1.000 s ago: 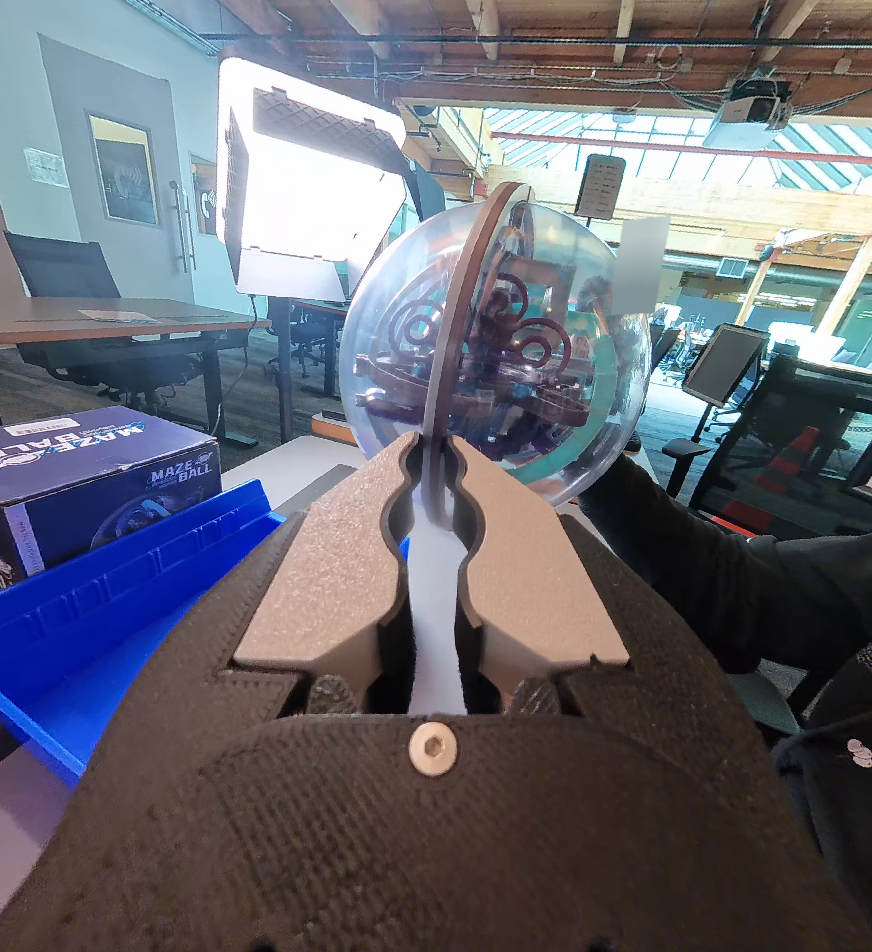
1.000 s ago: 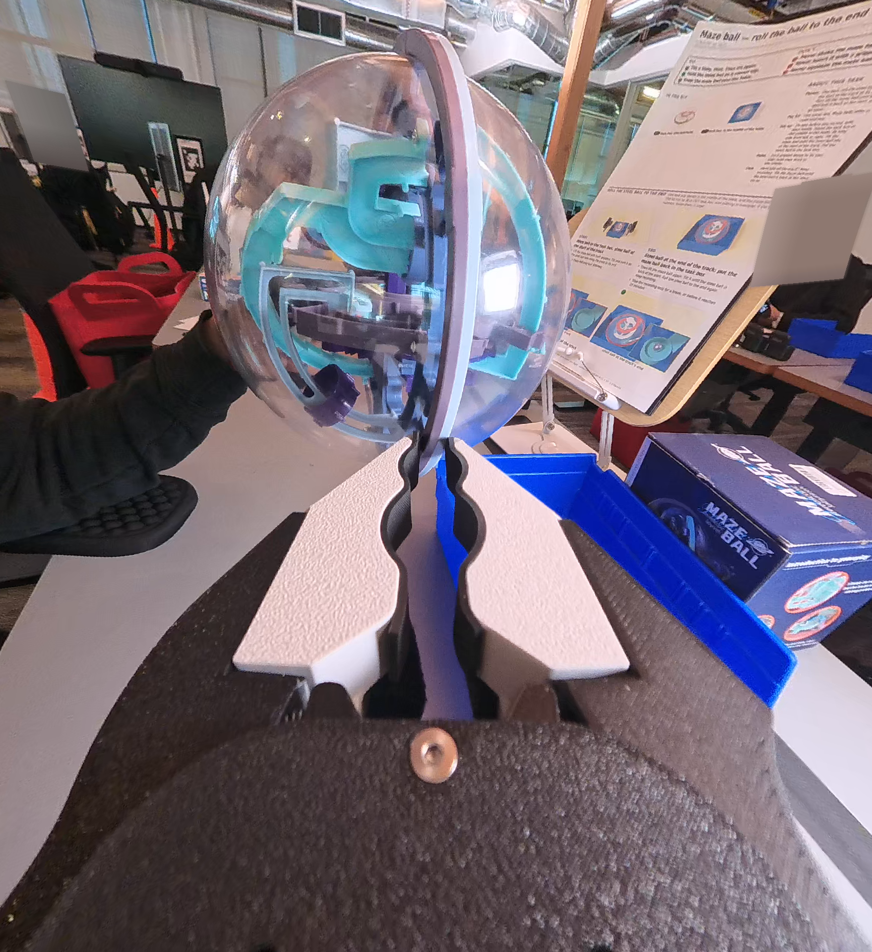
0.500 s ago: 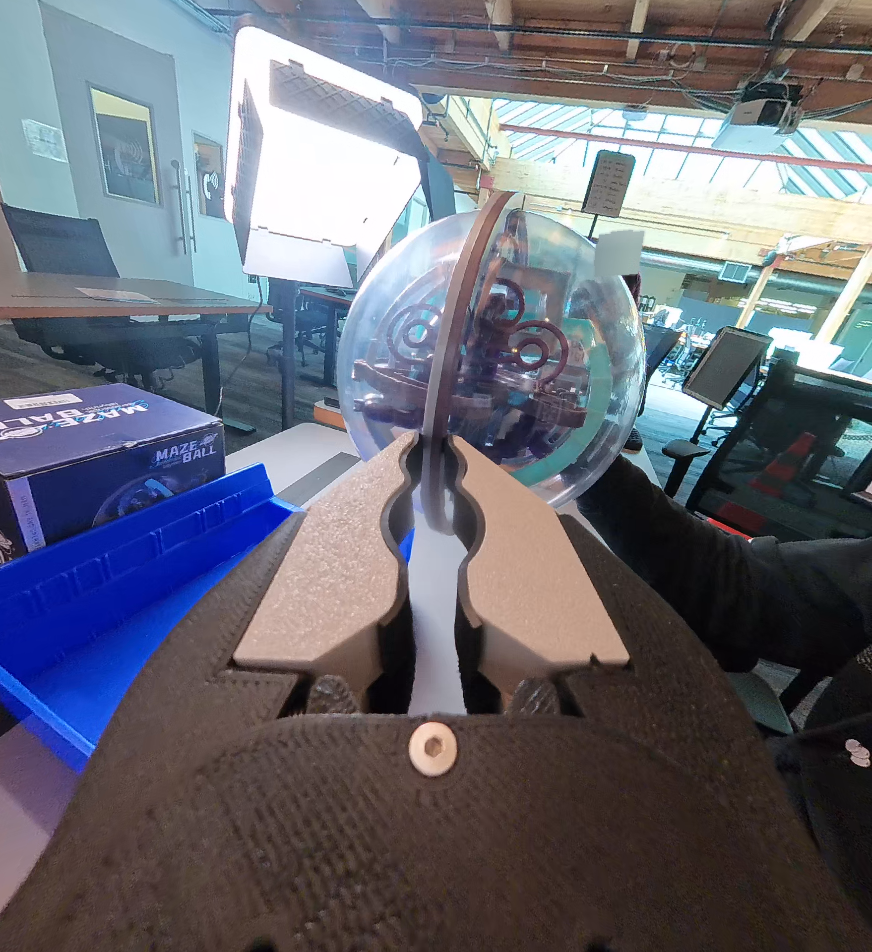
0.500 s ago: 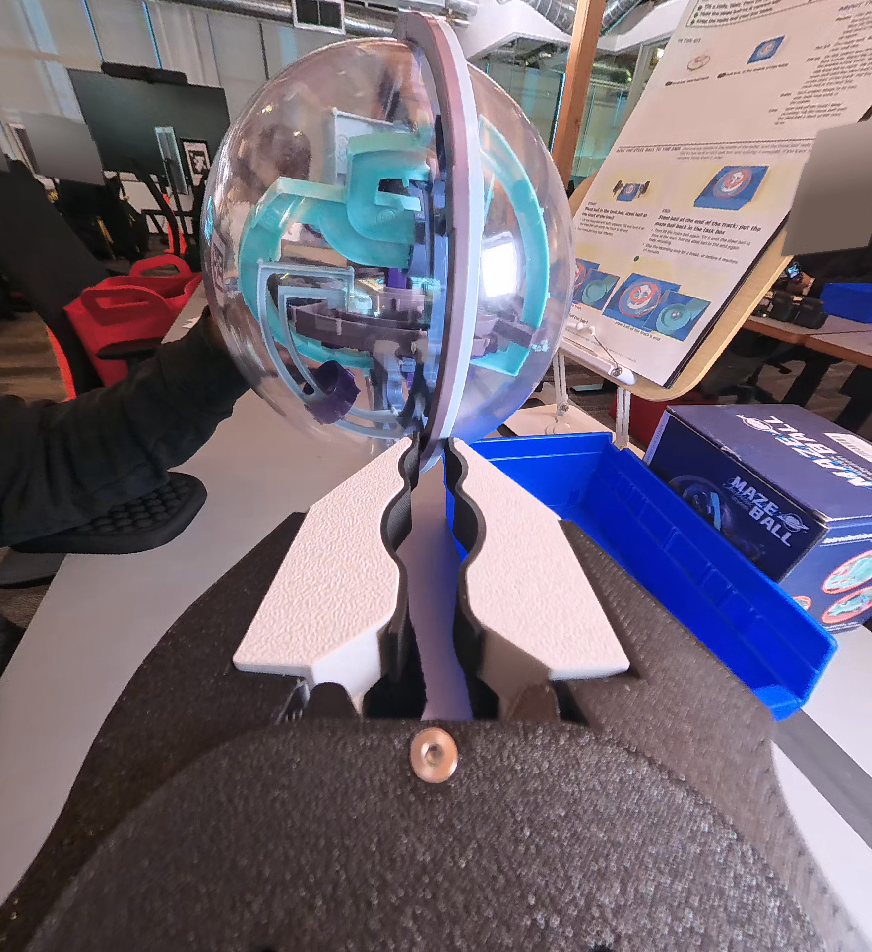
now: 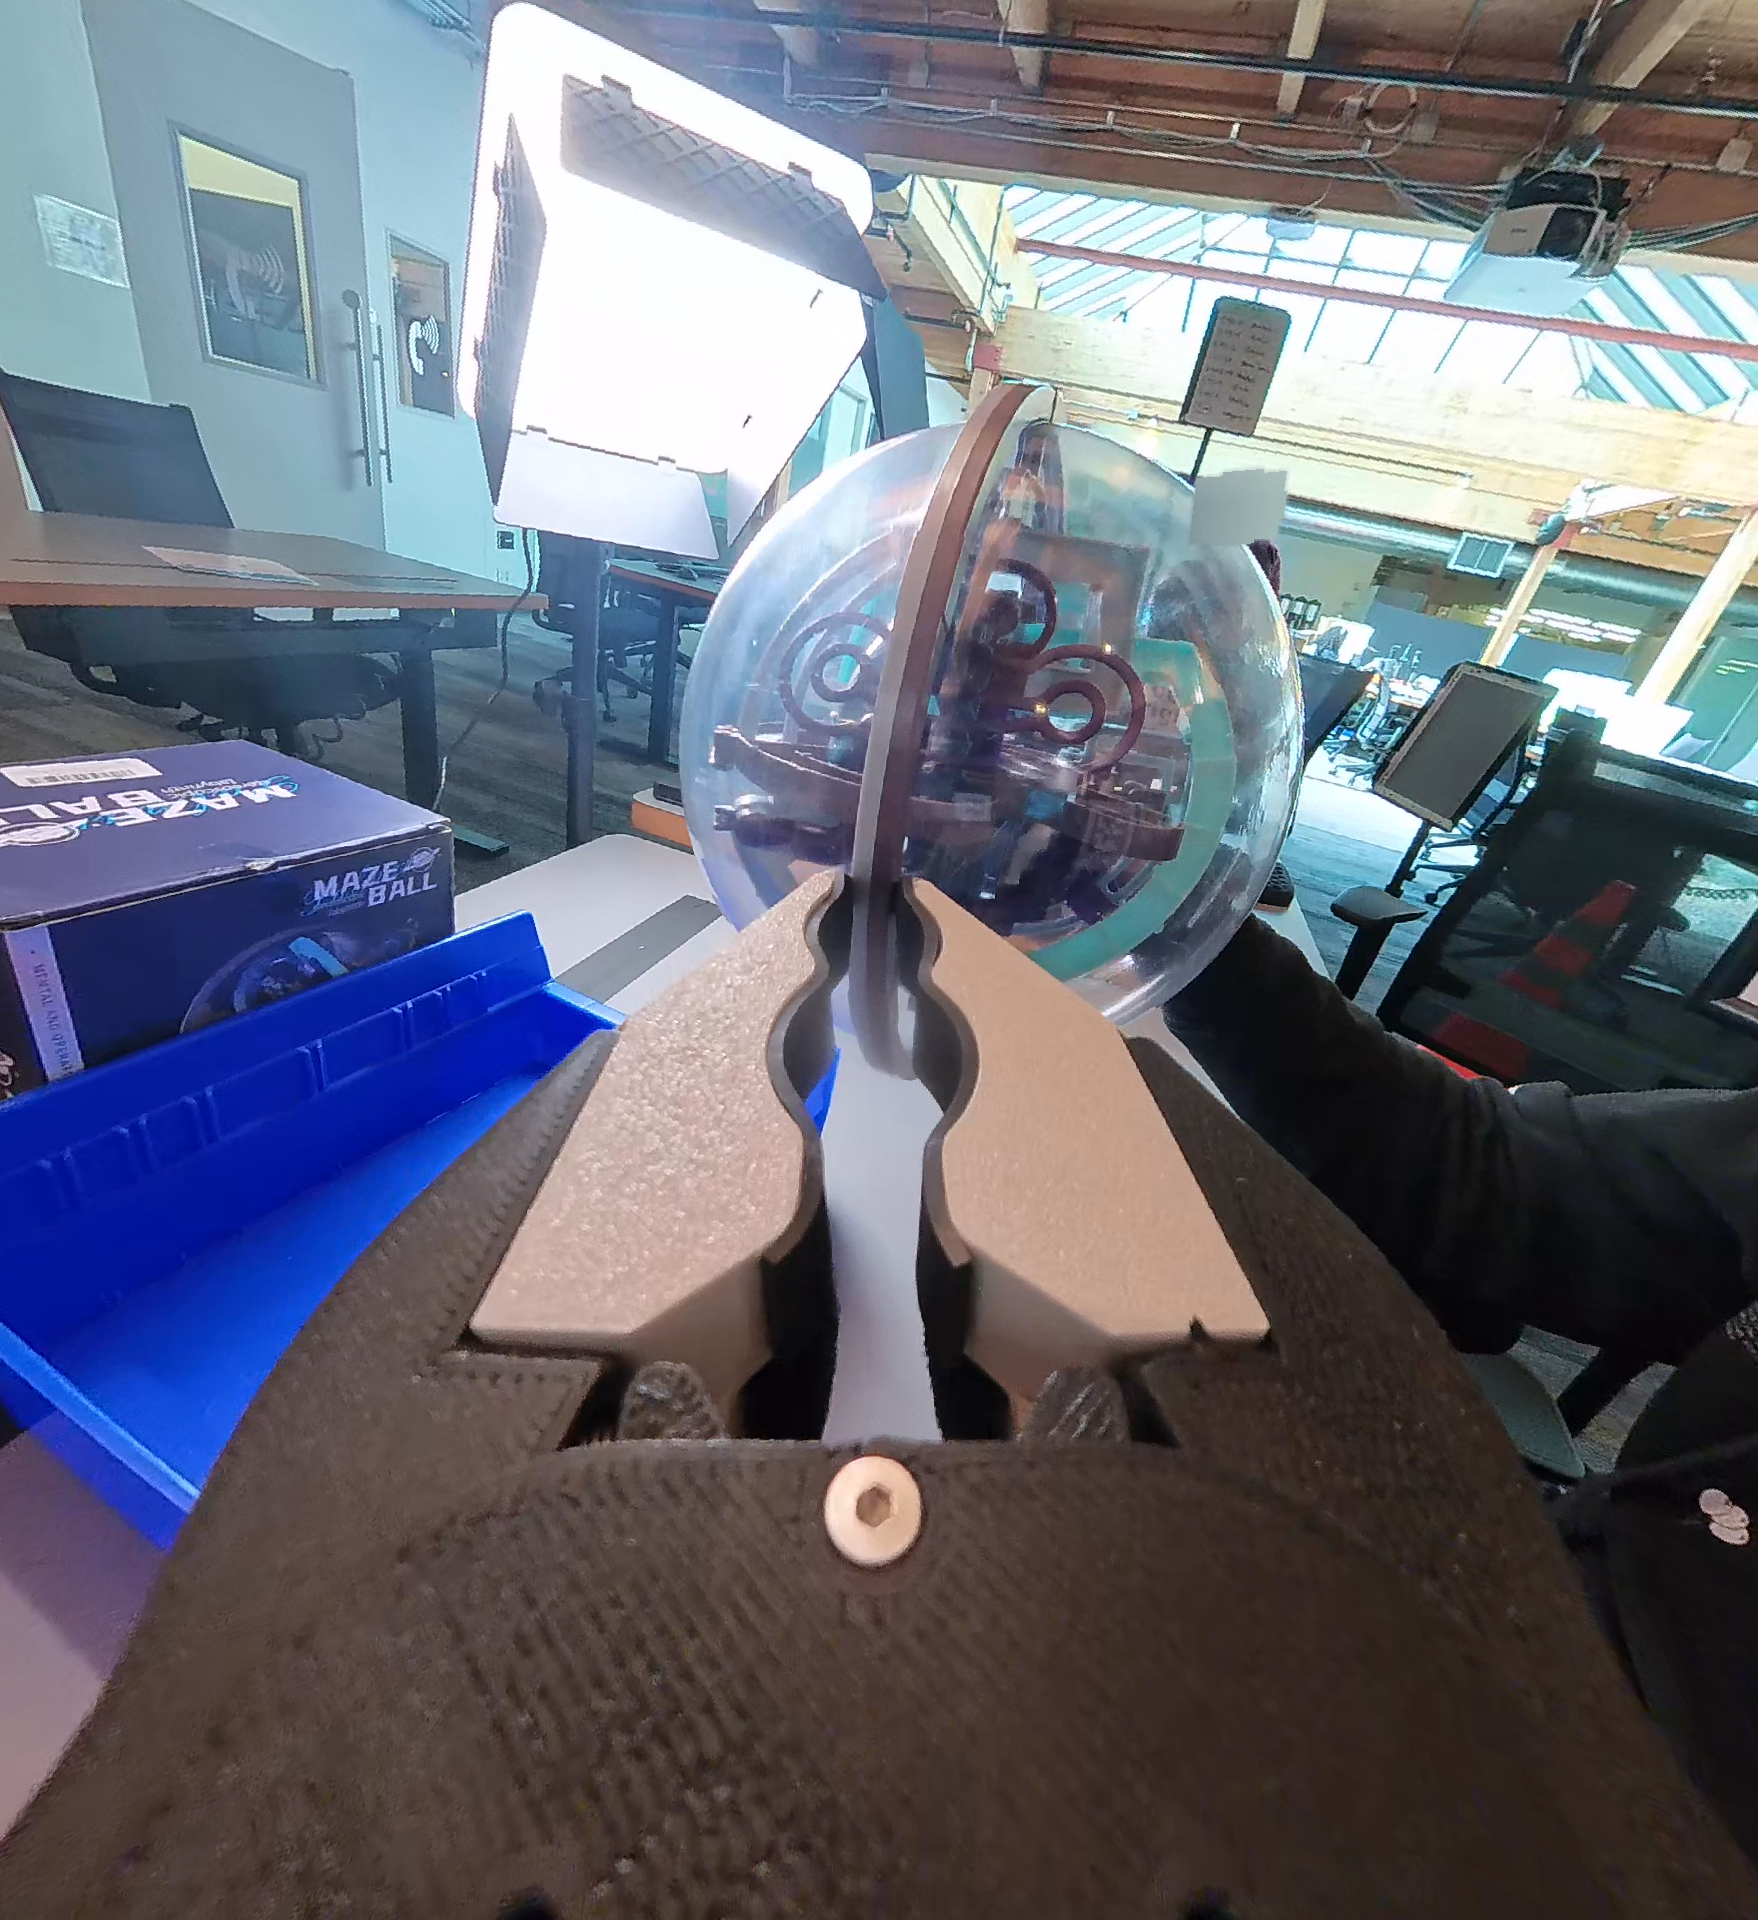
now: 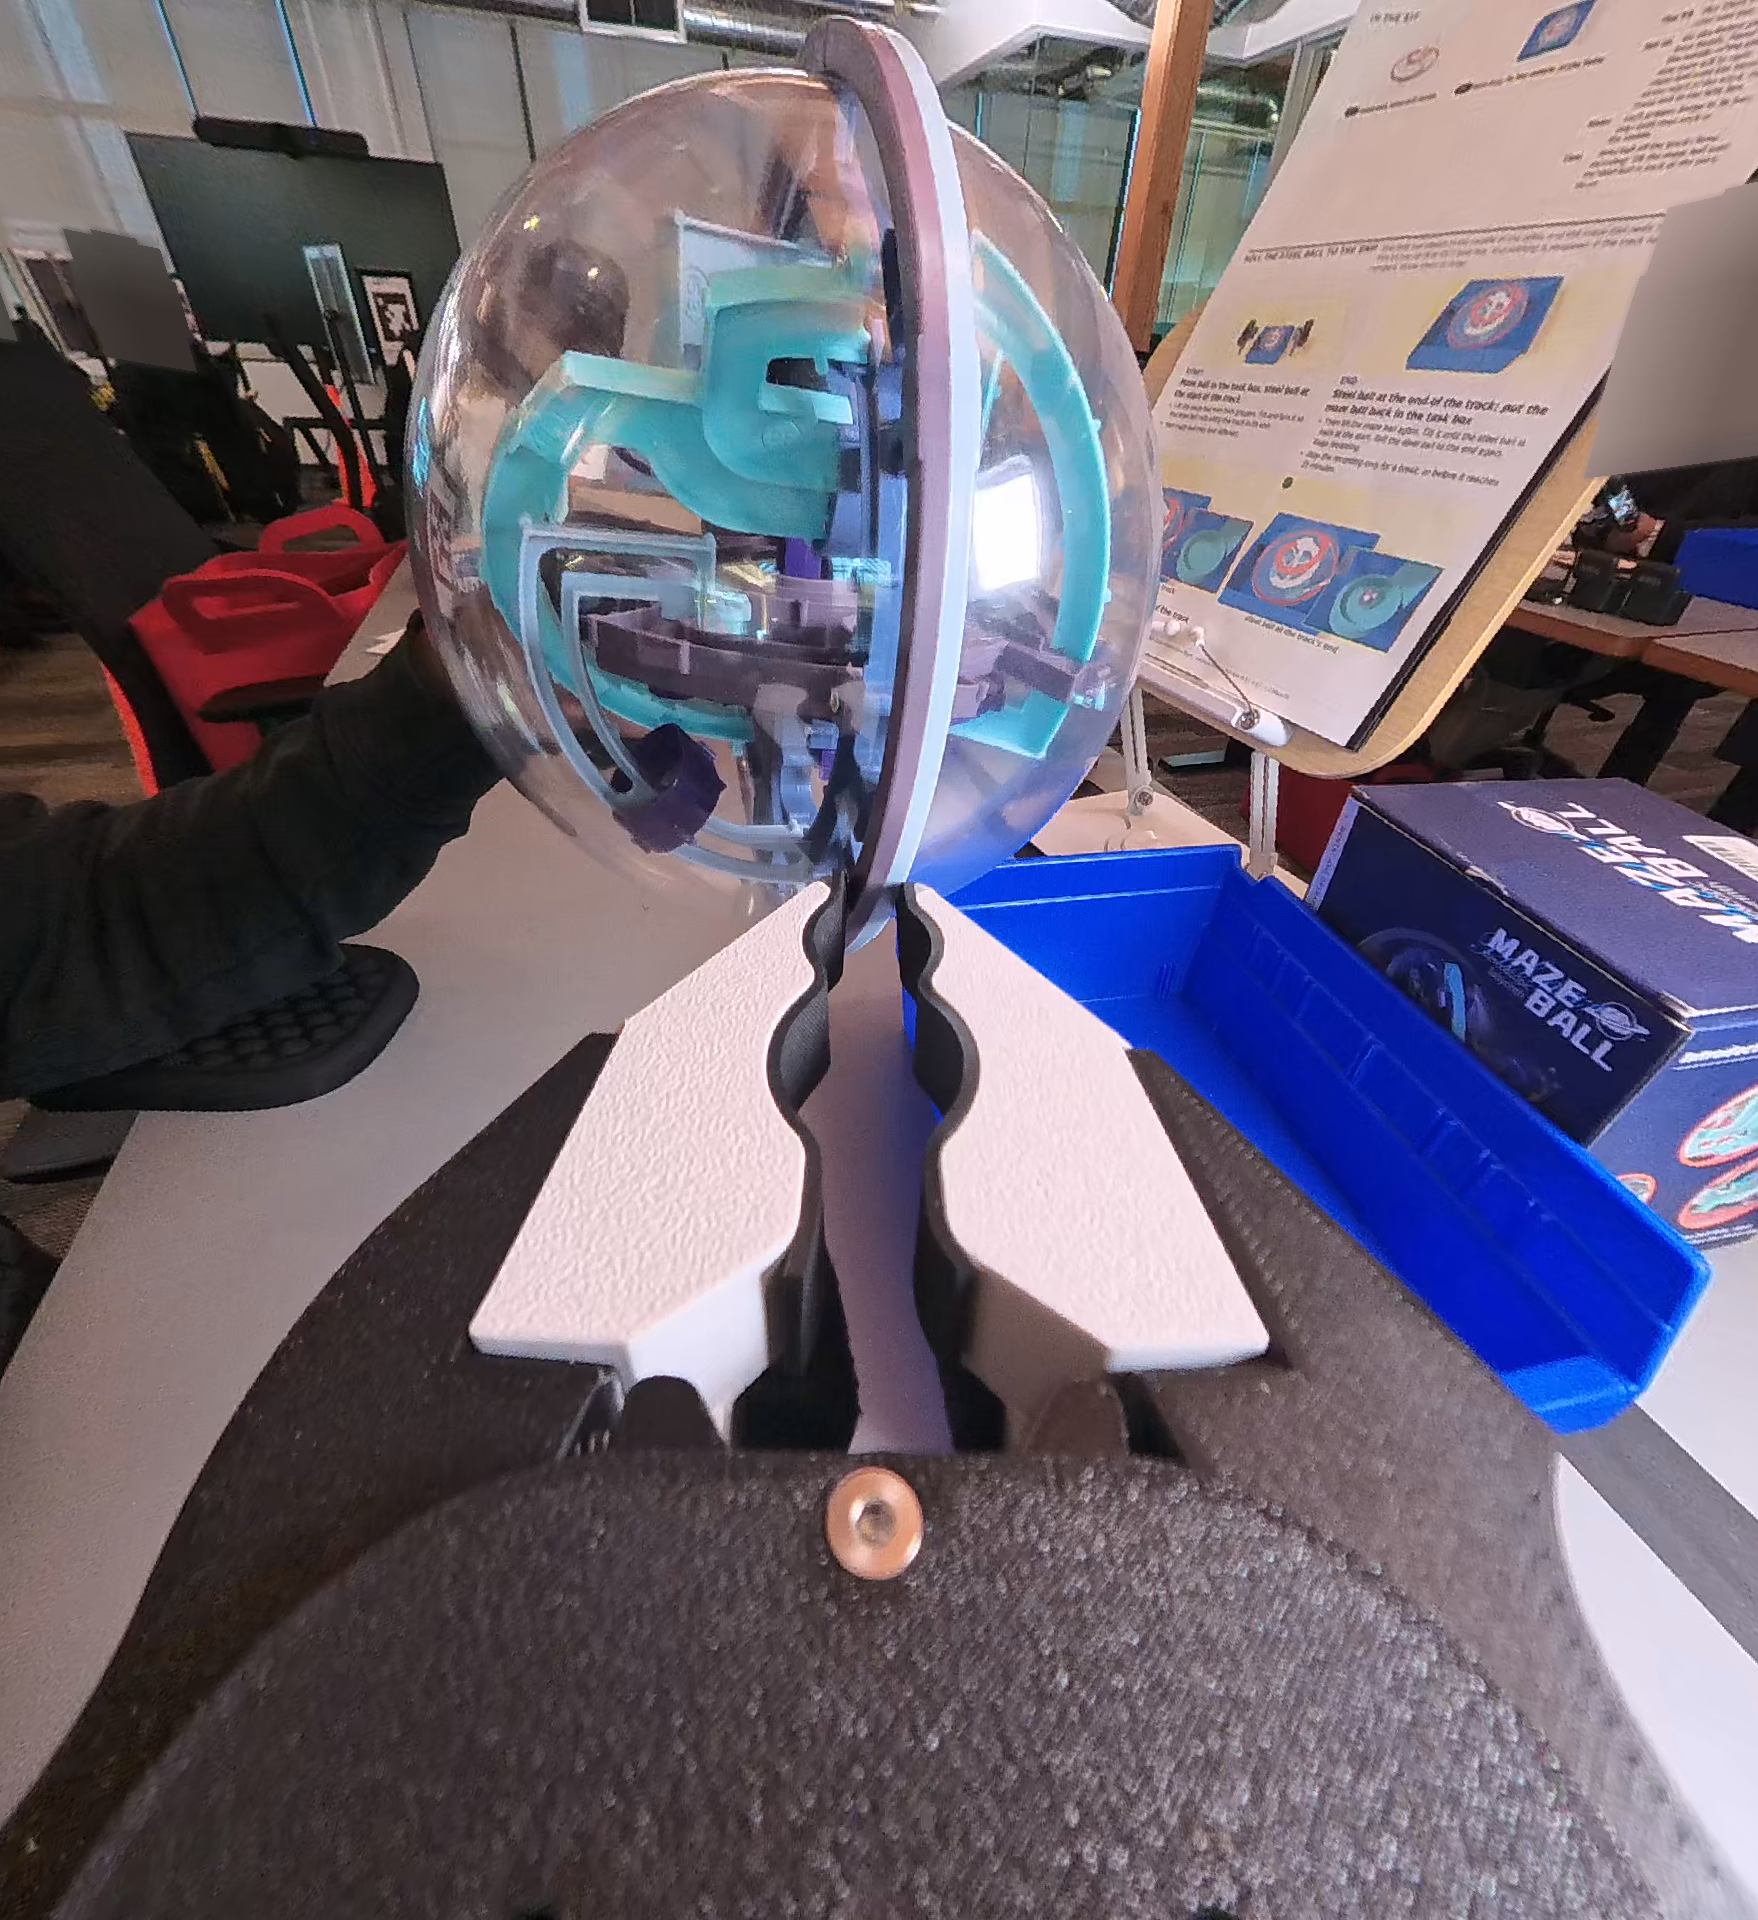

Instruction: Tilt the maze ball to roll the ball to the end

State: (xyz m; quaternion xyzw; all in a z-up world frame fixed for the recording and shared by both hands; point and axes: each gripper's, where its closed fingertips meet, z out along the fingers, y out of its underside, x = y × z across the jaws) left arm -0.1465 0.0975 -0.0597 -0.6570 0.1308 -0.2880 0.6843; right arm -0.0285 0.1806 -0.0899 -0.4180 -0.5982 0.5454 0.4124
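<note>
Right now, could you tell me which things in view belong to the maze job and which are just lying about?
Part of the job:
- maze ball, held up off the table
- left gripper, clamped on the ball's rim
- right gripper, clamped on the rim from the opposite side

Just lying about:
- blue tray
- maze ball box
- instruction board
- studio light panel

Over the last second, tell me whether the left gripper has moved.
Yes. In its own view, the blue bin and maze ball box sit lower than before, so the left gripper has tilted slightly upward.
</note>
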